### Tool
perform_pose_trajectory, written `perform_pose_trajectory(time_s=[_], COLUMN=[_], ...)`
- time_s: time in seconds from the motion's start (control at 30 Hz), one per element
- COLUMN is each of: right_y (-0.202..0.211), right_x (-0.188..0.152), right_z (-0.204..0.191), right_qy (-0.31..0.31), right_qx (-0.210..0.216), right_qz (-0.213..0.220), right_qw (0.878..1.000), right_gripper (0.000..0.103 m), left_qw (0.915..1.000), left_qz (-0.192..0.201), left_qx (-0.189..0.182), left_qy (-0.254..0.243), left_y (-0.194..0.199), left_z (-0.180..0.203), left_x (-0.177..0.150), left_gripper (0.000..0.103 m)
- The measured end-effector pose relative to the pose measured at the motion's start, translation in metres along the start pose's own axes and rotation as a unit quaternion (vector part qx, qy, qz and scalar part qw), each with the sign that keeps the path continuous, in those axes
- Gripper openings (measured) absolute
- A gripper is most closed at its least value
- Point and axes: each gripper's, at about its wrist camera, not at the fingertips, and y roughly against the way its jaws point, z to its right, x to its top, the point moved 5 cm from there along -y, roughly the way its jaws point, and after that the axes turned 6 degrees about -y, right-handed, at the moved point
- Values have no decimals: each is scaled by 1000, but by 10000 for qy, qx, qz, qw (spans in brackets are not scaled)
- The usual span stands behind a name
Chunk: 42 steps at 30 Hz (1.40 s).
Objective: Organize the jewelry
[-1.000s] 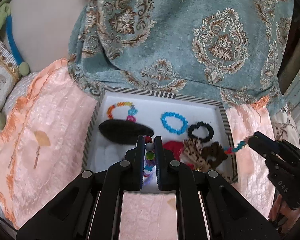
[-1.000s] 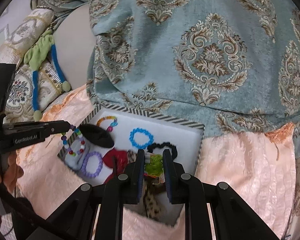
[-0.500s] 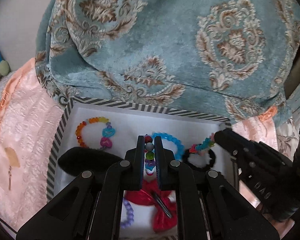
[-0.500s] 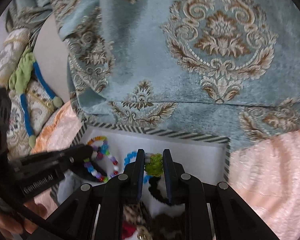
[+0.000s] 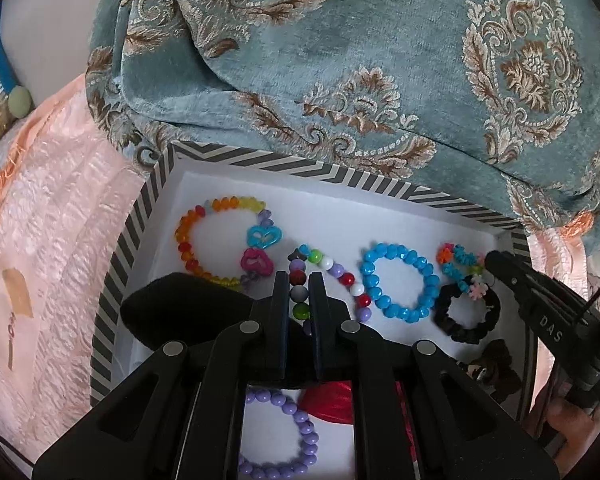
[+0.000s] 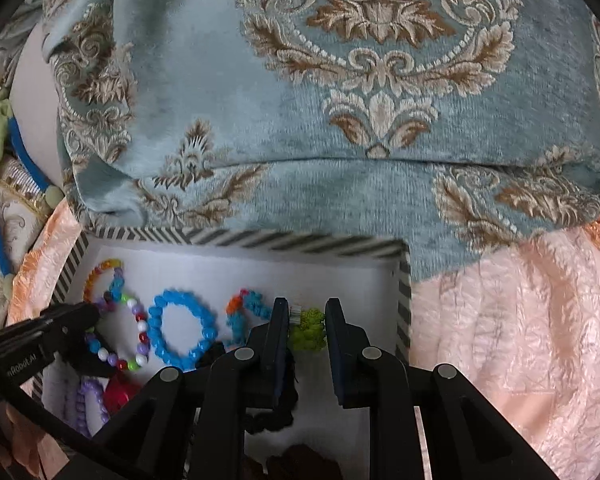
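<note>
A striped-rimmed white tray (image 5: 140, 216) (image 6: 404, 308) lies on a peach cover. My left gripper (image 5: 299, 292) is shut on a multicolour bead bracelet (image 5: 334, 272), whose loop reaches down to the tray floor between a rainbow heart bracelet (image 5: 220, 240) and a blue bead bracelet (image 5: 398, 284). In the right wrist view, that left gripper (image 6: 88, 314) and its bracelet (image 6: 138, 326) sit at the left. My right gripper (image 6: 306, 328) (image 5: 490, 260) is shut on the green cluster of a teal and orange flower bracelet (image 6: 252, 312) (image 5: 458, 260), low over a black scrunchie (image 5: 468, 316).
A purple bead bracelet (image 5: 284, 432), a red bow (image 5: 332, 400), a black oval pad (image 5: 184, 312) and a brown scrunchie (image 5: 496, 364) fill the tray's near half. A teal damask cushion (image 5: 340, 60) overhangs the far rim. Peach fabric (image 6: 500, 320) spreads on both sides.
Both grippers have come down and forward over the tray's far half with their bracelets. The tray looks much larger, and the bracelets now hang at its floor.
</note>
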Motion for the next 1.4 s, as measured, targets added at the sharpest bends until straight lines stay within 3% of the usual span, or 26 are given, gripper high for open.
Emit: perform_pose_trajectory(time_s=[0.07, 0.1, 0.2, 0.23, 0.7, 0.87, 1.4], right_y=[3, 6, 14, 17, 74, 97, 146], right_x=[-3, -5, -11, -13, -52, -72, -112], right_z=[0, 1, 1, 0, -31, -45, -67], right_qy=[44, 66, 117, 124, 255, 173, 163], right_qx=[-37, -36, -15, -1, 143, 278, 178], right_qz=[50, 109, 200, 209, 519, 606, 826], right_qw=[10000, 9999, 9997, 9997, 9982, 9976, 9963], right_gripper=[40, 44, 45, 45, 47, 59, 62], left_qw=[10000, 10000, 9998, 9998, 9989, 9978, 9937], left_qz=[9, 9, 49, 57, 413, 577, 931], left_qx=[-5, -17, -127, -109, 228, 309, 607], left_qy=[14, 30, 119, 137, -51, -91, -144], left_y=[0, 0, 4, 5, 54, 76, 134], left_z=[1, 0, 1, 1, 2, 1, 3], left_x=[-2, -3, -5, -7, -41, -58, -100], left_gripper=[13, 21, 37, 38, 38, 38, 38])
